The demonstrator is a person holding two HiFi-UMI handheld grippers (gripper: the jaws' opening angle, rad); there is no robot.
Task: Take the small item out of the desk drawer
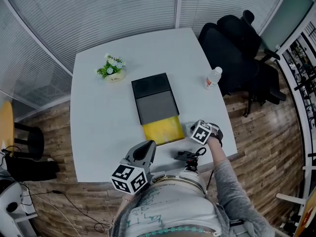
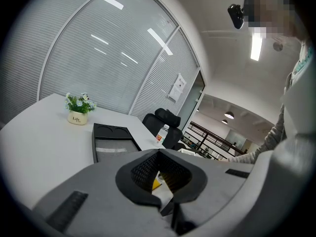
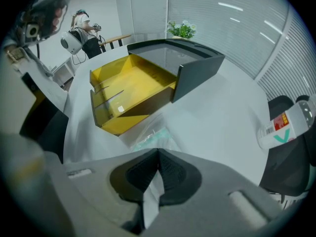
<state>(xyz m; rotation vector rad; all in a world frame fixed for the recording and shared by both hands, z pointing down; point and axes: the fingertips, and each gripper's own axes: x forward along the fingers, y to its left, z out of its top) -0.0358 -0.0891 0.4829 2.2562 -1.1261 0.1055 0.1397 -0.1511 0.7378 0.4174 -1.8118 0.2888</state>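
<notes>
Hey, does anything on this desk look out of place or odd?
Only the yellow drawer stands pulled out of its black case. A clear packet lies on the desk beside it, pinched in the right claw.

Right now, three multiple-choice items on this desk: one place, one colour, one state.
1. Where is the clear packet? A on the table beside the drawer; B inside the drawer; C under the table.
2. The pulled-out drawer is: A black; B yellow; C blue.
3. The right gripper is: A wide open; B shut, empty; C shut on the clear packet.
Answers: A, it lies on white tabletop just outside the drawer; B, its walls and floor are yellow; C, the jaws meet on the packet's edge.
</notes>
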